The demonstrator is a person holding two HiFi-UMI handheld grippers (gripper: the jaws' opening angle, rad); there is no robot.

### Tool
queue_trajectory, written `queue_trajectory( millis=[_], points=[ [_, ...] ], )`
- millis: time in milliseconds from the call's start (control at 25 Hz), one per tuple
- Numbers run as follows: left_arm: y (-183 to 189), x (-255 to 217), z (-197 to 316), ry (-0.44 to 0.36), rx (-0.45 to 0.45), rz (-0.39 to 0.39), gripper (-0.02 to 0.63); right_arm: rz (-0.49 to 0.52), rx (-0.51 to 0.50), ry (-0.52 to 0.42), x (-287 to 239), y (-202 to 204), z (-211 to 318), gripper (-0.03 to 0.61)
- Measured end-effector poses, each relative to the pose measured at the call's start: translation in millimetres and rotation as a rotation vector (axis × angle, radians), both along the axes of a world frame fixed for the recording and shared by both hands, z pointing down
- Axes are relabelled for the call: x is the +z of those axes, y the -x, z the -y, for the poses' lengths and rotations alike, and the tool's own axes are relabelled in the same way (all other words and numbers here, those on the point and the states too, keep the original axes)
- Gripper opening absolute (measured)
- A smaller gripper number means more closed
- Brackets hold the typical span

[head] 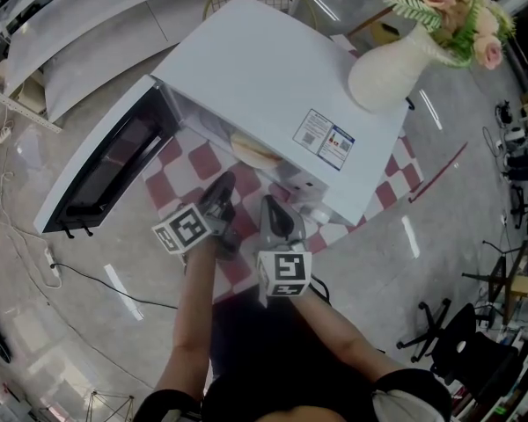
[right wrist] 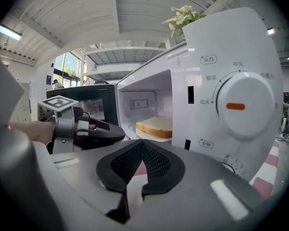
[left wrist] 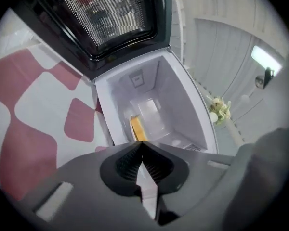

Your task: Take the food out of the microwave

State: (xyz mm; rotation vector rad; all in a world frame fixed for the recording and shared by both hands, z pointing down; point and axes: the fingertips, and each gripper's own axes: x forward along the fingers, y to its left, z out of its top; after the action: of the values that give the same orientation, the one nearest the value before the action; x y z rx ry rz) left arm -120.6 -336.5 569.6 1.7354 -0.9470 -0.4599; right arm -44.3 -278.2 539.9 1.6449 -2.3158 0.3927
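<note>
Forearms and 2 marker cubes fill the bottom of the head view, with the left gripper and the right gripper side by side and pointing at the microwave's mouth.

1 slice of bread lies flat on 1 pale plate on the floor of the cavity. In the right gripper view it sits toward the right side, and its right end is hidden behind the control panel. From above, only its front edge shows under the overhang of the microwave top.

The door stands swung wide to the left, so the mouth is open across its full width. Nothing else shows inside besides the bread and the plate. The left gripper hovers between the door and the opening, short of the sill. The right gripper hangs just in front of the panel, below the 1 large dial with its orange mark.

Both grippers have their jaws pressed together at the tips. They grip nothing and touch neither the bread nor the plate.

A red-and-white checked cloth lies under the microwave on the glossy grey table. 1 white vase of pink flowers stands at the microwave's far right corner. 1 thin cable trails across the table on the left.
</note>
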Motion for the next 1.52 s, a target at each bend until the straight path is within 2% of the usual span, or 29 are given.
queue_trajectory(
  millis=[120, 360, 440, 600, 680, 760, 1280, 1520],
  points=[
    [-6, 0, 6, 0.035, 0.011, -0.112, 0.009, -0.001, 0.005, 0.004, 1, -1, 0, 0.000],
    [-16, 7, 17, 0.084, 0.019, -0.246, 0.011, -0.012, 0.010, 0.013, 4, -4, 1, 0.000],
    [-21, 7, 20, 0.094, 0.037, -0.289, 0.044, -0.011, 0.015, 0.014, 5, -4, 2, 0.000],
    [-28, 7, 24, 0.103, 0.058, -0.351, 0.071, -0.004, 0.026, 0.017, 6, -6, 3, 0.000],
    [-32, 2, 26, 0.112, 0.062, -0.421, 0.112, -0.002, 0.029, 0.019, 6, -7, 4, 0.001],
    [-35, 2, 28, 0.125, 0.063, -0.457, 0.114, -0.003, 0.031, 0.018, 6, -7, 5, 0.000],
    [-44, 6, 35, 0.163, 0.085, -0.492, 0.098, -0.001, 0.019, 0.023, 7, -5, 7, 0.000],
    [-46, 17, 38, 0.199, 0.080, -0.447, 0.025, -0.002, 0.017, 0.023, 8, -6, 7, 0.000]
  ],
)
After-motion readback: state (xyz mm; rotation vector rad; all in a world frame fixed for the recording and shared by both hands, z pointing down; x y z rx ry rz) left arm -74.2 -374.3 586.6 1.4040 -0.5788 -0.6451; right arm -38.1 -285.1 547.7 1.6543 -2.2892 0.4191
